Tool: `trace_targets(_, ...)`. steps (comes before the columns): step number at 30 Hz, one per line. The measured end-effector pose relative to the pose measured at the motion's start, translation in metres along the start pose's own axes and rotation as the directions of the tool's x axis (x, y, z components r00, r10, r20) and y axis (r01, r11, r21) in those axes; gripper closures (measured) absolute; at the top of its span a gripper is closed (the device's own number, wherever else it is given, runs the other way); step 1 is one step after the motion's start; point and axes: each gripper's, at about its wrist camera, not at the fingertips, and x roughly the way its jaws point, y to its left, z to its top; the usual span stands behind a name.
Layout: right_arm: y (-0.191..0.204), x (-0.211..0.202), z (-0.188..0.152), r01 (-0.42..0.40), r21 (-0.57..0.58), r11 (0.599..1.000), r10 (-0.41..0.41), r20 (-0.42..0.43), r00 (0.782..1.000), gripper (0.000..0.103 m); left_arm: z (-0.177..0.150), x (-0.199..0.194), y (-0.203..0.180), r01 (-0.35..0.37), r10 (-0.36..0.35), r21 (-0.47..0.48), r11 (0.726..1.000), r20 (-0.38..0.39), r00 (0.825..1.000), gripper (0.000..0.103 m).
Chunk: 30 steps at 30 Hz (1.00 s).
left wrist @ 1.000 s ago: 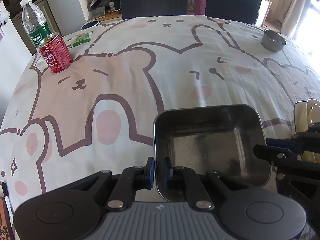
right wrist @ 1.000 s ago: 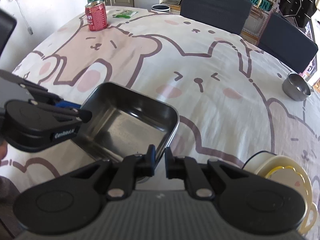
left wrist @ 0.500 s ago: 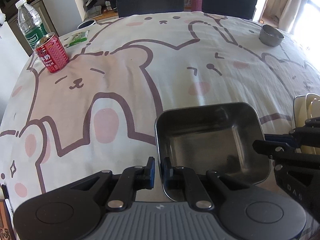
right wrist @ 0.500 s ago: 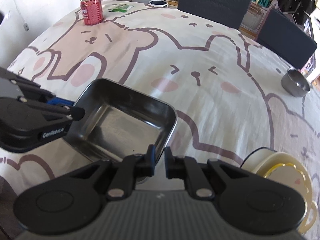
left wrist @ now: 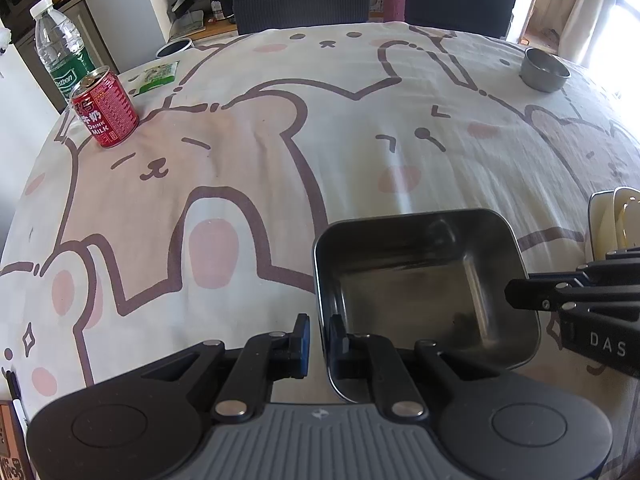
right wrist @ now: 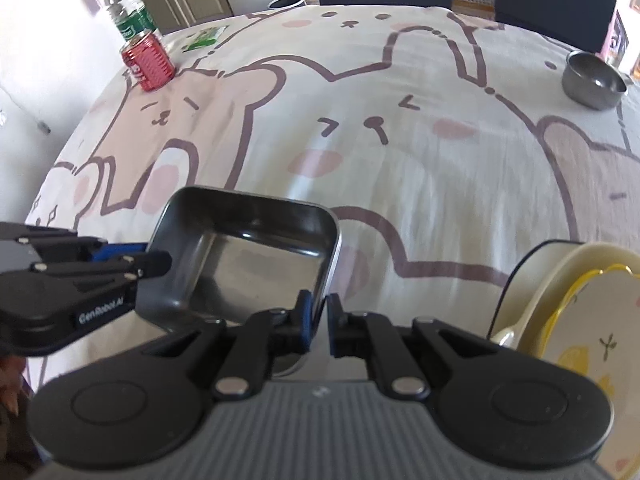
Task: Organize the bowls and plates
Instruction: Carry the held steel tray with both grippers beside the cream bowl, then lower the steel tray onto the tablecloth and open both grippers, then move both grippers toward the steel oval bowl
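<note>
Only the right view showed the glossy cream plates (right wrist: 576, 292); both grippers' fingers (left wrist: 338, 332) clenched the square steel tray's (left wrist: 420, 280) rim.

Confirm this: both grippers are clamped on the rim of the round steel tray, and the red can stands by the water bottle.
Wrong on shape: the steel tray is rectangular with rounded corners, as the left wrist view shows. The rest holds: left gripper and right gripper clamp its rim, and the red can stands by the water bottle.

Red can (left wrist: 105, 110) — bear-print tablecloth (left wrist: 248, 160)
</note>
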Motion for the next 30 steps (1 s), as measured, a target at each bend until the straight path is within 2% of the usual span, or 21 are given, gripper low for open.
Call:
trace_targets(9, -0.001, 0.001, -0.001, -0.007, 0.011, 1.0, 0.007, 0.006, 1.0, 0.094, -0.001, -0.004, 0.001, 0.007, -0.007, 0.002, 1.0, 0.0, 1.0, 0.088)
trace_targets(10, -0.002, 0.0, -0.001, -0.012, 0.011, 1.0, 0.011, 0.006, 1.0, 0.093, 0.0, -0.005, 0.001, 0.01, -0.01, 0.0, 1.0, 0.001, 1.0, 0.086)
trace_targets(12, -0.001, -0.002, -0.001, -0.014, 0.007, 1.0, 0.014, 0.014, 1.0, 0.092, -0.001, -0.009, 0.001, 0.017, -0.017, -0.004, 1.0, 0.009, 1.0, 0.076)
trace_targets(16, -0.004, -0.011, -0.002, -0.014, 0.003, 1.0, 0.013, 0.043, 0.999, 0.086, 0.0, -0.019, 0.0, 0.033, -0.033, -0.015, 0.999, 0.03, 0.999, 0.066)
trace_targets(19, -0.008, -0.02, -0.003, -0.02, 0.0, 1.0, 0.02, 0.075, 0.997, 0.075, 0.001, -0.028, 0.0, 0.038, -0.037, -0.019, 0.999, 0.053, 0.998, 0.057)
trace_targets(22, -0.013, -0.032, -0.005, -0.019, -0.009, 1.0, 0.02, 0.116, 0.993, 0.062, 0.0, -0.039, 0.0, 0.036, -0.034, -0.022, 0.999, 0.082, 0.996, 0.042)
trace_targets(24, -0.018, -0.041, -0.006, -0.015, -0.013, 1.0, 0.016, 0.141, 0.99, 0.053, 0.0, -0.047, -0.001, 0.037, -0.034, -0.026, 0.999, 0.105, 0.994, 0.028)
trace_targets(25, -0.021, -0.045, -0.007, -0.014, -0.014, 1.0, 0.016, 0.153, 0.988, 0.051, 0.0, -0.051, -0.001, 0.036, -0.032, -0.027, 0.999, 0.12, 0.992, 0.026)
trace_targets(27, -0.028, -0.054, -0.009, -0.004, -0.012, 1.0, 0.006, 0.178, 0.984, 0.038, 0.0, -0.058, -0.003, 0.029, -0.024, -0.031, 0.999, 0.147, 0.989, 0.015)
trace_targets(30, -0.042, -0.07, -0.013, 0.001, -0.009, 1.0, 0.001, 0.234, 0.972, 0.024, 0.001, -0.068, -0.005, 0.03, -0.02, -0.047, 0.998, 0.192, 0.981, 0.002)
